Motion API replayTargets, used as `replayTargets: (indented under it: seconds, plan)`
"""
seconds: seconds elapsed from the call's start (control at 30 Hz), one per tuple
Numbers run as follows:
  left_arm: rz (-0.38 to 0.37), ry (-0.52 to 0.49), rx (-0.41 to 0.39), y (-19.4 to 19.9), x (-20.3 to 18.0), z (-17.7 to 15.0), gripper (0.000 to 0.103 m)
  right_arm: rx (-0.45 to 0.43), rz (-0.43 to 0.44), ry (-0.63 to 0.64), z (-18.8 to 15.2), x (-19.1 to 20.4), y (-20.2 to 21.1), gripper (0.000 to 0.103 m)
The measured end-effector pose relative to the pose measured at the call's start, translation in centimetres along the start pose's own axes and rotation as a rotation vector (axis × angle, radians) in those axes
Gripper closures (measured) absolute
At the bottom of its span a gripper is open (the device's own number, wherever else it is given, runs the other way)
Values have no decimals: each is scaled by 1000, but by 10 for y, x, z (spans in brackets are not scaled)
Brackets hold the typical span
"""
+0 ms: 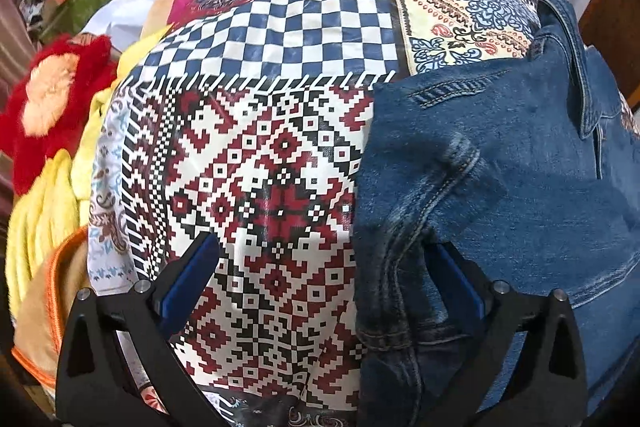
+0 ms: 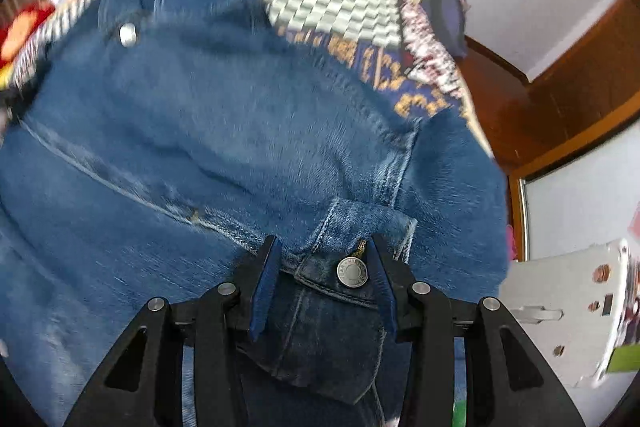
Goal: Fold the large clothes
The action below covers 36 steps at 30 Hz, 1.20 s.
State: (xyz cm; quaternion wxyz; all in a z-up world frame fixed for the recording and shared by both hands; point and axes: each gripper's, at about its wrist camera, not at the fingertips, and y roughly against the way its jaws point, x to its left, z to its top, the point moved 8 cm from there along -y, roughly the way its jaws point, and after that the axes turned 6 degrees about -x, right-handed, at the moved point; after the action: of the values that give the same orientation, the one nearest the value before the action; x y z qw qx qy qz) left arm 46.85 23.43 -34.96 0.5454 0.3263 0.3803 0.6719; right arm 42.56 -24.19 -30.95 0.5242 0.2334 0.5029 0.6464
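A blue denim jacket [image 1: 500, 163] lies on a patchwork-patterned cloth [image 1: 256, 163] that covers the table. My left gripper [image 1: 320, 259] is wide open just above the table, its right finger [image 1: 456, 283] at the jacket's left edge seam, its left finger over the patterned cloth. In the right wrist view the jacket [image 2: 224, 131] fills most of the frame, blurred by motion. My right gripper [image 2: 324, 259] is partly closed around a buttoned sleeve cuff [image 2: 344, 267] with a metal snap button [image 2: 352, 273]; the cuff sits between the jaws.
A pile of other clothes lies at the left: a red fluffy item [image 1: 52, 99], yellow garments [image 1: 48, 211] and a tan one [image 1: 48, 311]. Wooden furniture [image 2: 560, 99] and a white panel [image 2: 568, 311] stand to the right.
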Motion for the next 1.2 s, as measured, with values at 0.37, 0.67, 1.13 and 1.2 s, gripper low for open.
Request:
replayTargets:
  seconds: [0.37, 0.67, 1.13, 1.2]
  plan:
    - [14, -7, -28, 9, -5, -15, 0, -60, -159, 25, -25, -29, 11, 0]
    - [106, -97, -76, 63, -10, -10, 0, -244, -94, -158, 0, -53, 85, 0]
    - [-135, -283, -202, 140, -154, 2, 0, -192, 137, -625, -58, -152, 115, 0]
    - [-168, -316, -185, 138, -178, -5, 0, -163, 125, -655, -76, -162, 106, 0]
